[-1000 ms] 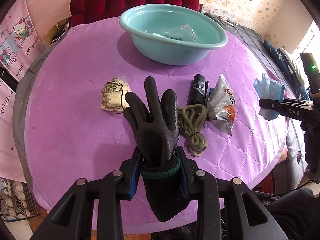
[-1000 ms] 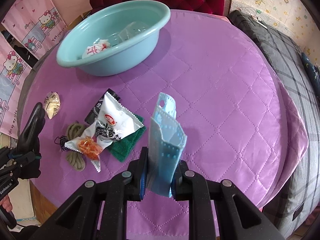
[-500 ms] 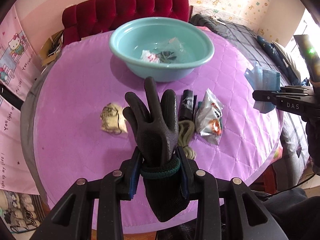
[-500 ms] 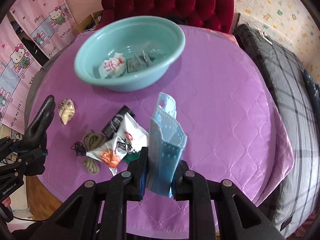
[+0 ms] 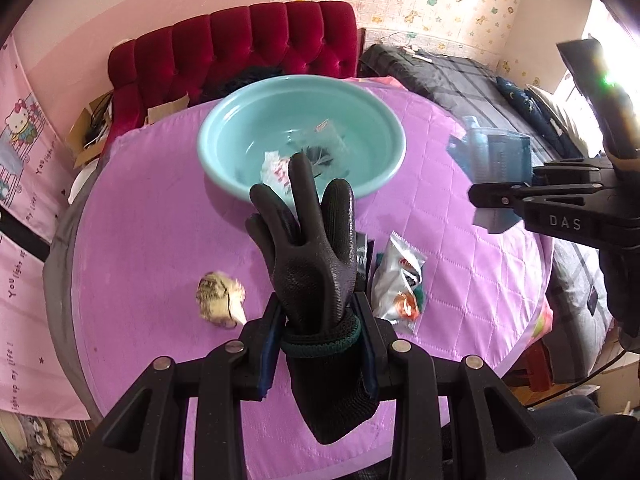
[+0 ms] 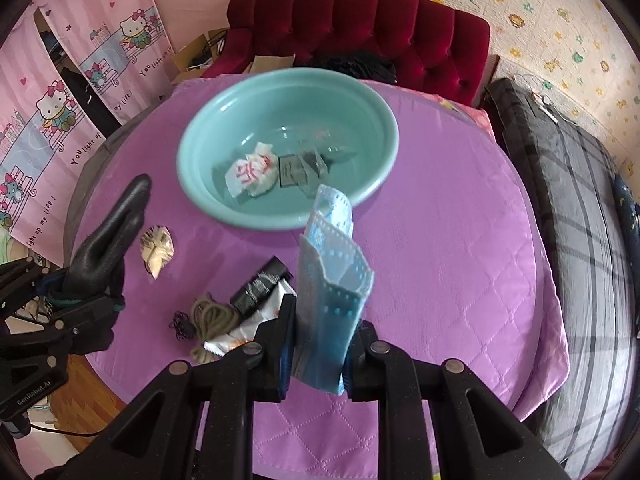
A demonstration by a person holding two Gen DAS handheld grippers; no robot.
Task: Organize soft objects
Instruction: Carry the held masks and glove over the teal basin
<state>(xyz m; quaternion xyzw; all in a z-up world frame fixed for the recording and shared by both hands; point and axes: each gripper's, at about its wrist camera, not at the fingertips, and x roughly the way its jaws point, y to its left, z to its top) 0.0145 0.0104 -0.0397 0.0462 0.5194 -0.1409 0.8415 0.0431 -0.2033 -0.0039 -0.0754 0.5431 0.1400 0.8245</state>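
My left gripper [image 5: 318,340] is shut on a black work glove [image 5: 310,256] and holds it upright above the purple table. My right gripper [image 6: 320,346] is shut on a blue face mask [image 6: 332,280], also raised; it shows in the left wrist view [image 5: 492,160]. A teal basin [image 5: 372,184] stands at the table's far side, also in the right wrist view [image 6: 200,184], holding a white-red crumpled wrapper [image 6: 254,172] and clear bags [image 6: 308,164]. The left gripper with the glove [image 6: 108,236] is at left in the right wrist view.
On the purple table [image 6: 440,240] lie a tan crumpled packet [image 5: 218,298], an olive rope coil [image 6: 210,318], a black roll [image 6: 260,286], a black hair tie [image 6: 182,324] and a snack packet [image 5: 398,284]. A red sofa [image 5: 240,48] stands behind. A plaid bed [image 6: 580,200] is right.
Both grippers have risen and moved toward the basin with the glove and mask in them. The basin's inside now shows more fully in both views.
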